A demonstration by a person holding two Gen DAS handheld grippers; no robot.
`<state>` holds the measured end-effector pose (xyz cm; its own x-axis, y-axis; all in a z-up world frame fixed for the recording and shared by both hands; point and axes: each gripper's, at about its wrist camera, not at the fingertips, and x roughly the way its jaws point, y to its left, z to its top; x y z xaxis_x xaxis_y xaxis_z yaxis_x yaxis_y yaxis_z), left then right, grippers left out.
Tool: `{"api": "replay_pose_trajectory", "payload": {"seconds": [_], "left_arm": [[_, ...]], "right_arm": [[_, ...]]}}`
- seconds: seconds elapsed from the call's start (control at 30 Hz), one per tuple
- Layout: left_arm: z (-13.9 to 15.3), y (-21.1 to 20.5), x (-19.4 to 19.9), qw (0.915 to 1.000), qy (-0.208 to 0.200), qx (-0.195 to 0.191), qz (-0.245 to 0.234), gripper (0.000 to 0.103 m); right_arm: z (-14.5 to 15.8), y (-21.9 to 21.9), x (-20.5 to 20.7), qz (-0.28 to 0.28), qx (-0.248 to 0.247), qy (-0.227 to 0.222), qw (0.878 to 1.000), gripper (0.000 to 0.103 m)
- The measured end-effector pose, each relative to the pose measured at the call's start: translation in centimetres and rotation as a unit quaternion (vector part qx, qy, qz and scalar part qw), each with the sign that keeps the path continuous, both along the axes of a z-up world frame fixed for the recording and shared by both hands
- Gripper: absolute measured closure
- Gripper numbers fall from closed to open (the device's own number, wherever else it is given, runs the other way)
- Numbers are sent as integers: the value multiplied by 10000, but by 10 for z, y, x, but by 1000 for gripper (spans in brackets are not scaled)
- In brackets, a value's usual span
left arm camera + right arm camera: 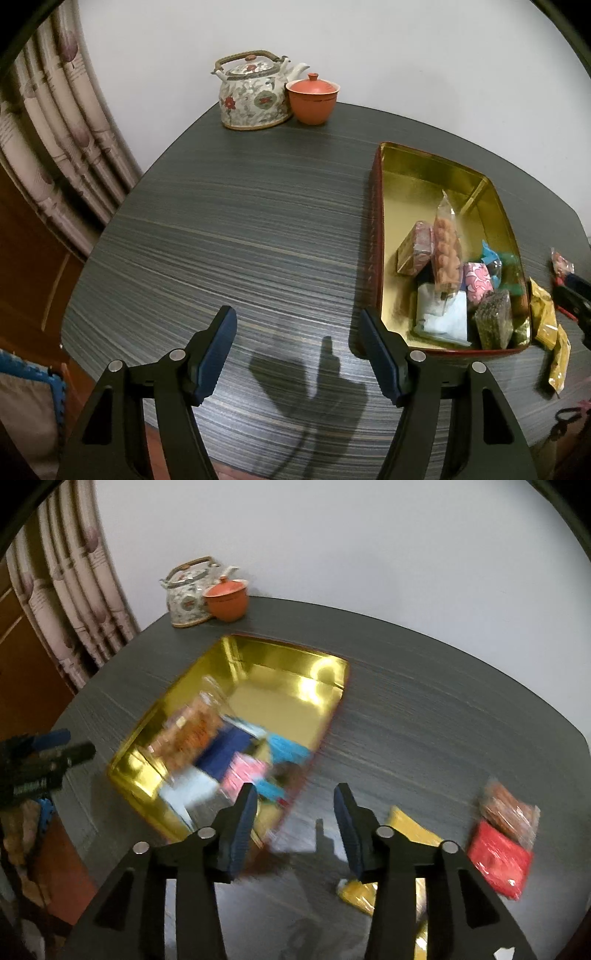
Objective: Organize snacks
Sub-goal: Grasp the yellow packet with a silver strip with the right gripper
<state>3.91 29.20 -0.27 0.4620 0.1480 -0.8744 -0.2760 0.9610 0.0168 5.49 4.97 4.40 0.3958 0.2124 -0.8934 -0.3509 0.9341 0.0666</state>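
Note:
A gold-lined red tin (413,173) sits on the dark table, holding several wrapped snacks at its near end, among them a clear bag of brown biscuits (447,251). The tin also shows in the blurred right wrist view (288,690). My left gripper (297,343) is open and empty over bare table left of the tin. My right gripper (295,812) is open and empty just off the tin's near right corner. On the table right of the tin lie yellow packets (410,830), a red packet (502,860) and a clear brown-snack packet (509,812).
A floral teapot (255,92) and an orange lidded cup (312,98) stand at the table's far edge by the wall. A curtain (55,129) hangs to the left. The table (240,221) edge curves close below both grippers.

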Motion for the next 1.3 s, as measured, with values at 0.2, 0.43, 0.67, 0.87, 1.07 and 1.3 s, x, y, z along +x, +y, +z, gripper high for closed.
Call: {"api": "replay_pose_trajectory", "payload": {"seconds": [0.2,0.43,0.67,0.87,1.07,1.3], "left_arm": [[0,0,-1,10000,-11,-12,-1,34],[0,0,-1,10000,-13,-23,4,34],[0,1,0,10000,-14,-18,9,34],[0,1,-1,10000,-16,-16,10,34],[1,0,-1,10000,-36,-10,-7,34],[0,-2,0,10000,-6,48,-16,34]], "right_arm": [[7,-70,-24,-731,-280,213,9967,55],[-5,-130,-44,-1705,-367,825,9812,55],[-29,-124,-49,-1978,-426,1261,9712,55],[-45,-119,-47,-2193,-578,1435,9633,54],[-51,-117,-45,-2132,-618,1393,9650,53],[-56,-121,-42,-1976,-821,1285,9684,53]]}}
